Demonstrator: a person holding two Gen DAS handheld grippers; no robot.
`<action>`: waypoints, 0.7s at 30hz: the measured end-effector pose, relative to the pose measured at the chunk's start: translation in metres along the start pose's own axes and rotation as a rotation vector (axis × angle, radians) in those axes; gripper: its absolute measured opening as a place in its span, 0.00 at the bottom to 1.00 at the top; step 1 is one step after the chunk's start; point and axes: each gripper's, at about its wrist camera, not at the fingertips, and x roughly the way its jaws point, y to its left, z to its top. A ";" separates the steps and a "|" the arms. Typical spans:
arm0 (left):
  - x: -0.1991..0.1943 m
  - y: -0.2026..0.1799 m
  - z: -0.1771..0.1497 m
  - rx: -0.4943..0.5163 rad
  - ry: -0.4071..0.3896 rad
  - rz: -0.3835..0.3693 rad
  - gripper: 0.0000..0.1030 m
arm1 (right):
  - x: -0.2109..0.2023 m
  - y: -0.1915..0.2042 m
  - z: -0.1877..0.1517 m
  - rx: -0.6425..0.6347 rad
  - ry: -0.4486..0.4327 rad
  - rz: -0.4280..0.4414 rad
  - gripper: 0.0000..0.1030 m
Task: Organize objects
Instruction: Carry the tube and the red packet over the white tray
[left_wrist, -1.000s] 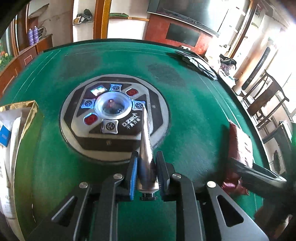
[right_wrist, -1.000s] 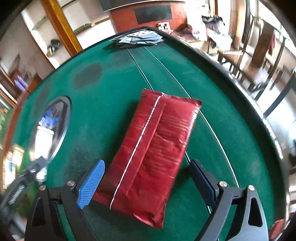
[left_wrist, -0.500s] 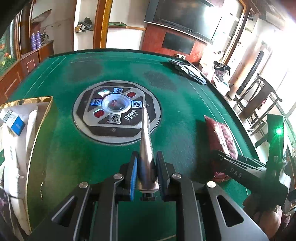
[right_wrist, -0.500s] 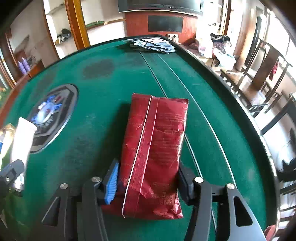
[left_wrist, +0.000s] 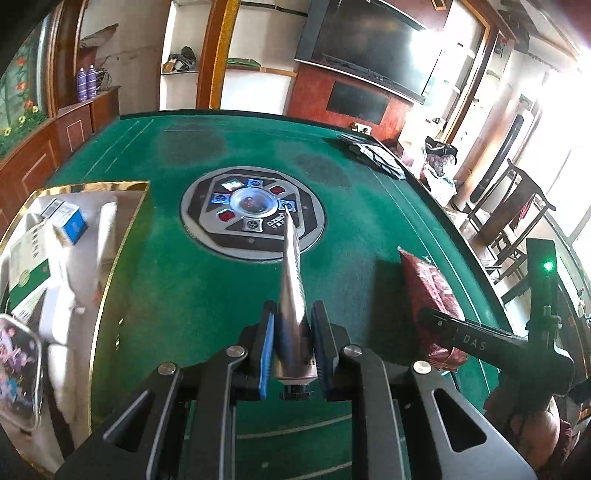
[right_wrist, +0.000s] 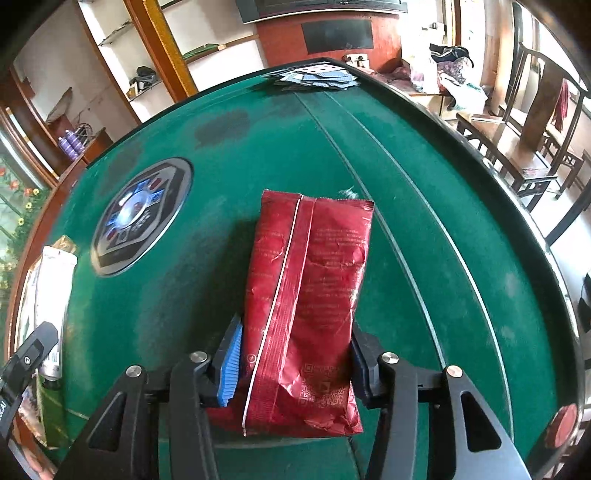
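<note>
1. Left wrist view: the left gripper (left_wrist: 291, 347) is pinching a silvery tube (left_wrist: 291, 280) near its cap end, so the flat crimped tail sticks out over the green felt table (left_wrist: 192, 295). A gold-rimmed tray (left_wrist: 110, 258) sits to the left, already holding little boxes. I'd guess the tube goes in there next, which means swinging left and clearing that raised rim.

2. Right wrist view: the right gripper (right_wrist: 295, 365) has just been closing, and now its blue pads squeeze a crinkly red foil pouch (right_wrist: 310, 295) at the near end. The pouch is soft and floppy, with a seam down its length. Most of it still looks to lie on the felt, so lifting calls for a firm hold.
</note>
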 end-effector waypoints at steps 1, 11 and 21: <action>-0.004 0.003 -0.002 -0.006 -0.006 0.000 0.17 | -0.002 0.003 -0.002 -0.005 -0.001 0.004 0.50; -0.062 0.064 -0.012 -0.091 -0.094 0.078 0.17 | -0.027 0.069 -0.014 -0.129 -0.025 0.097 0.50; -0.113 0.148 -0.018 -0.211 -0.172 0.184 0.17 | -0.047 0.158 -0.026 -0.265 -0.013 0.231 0.50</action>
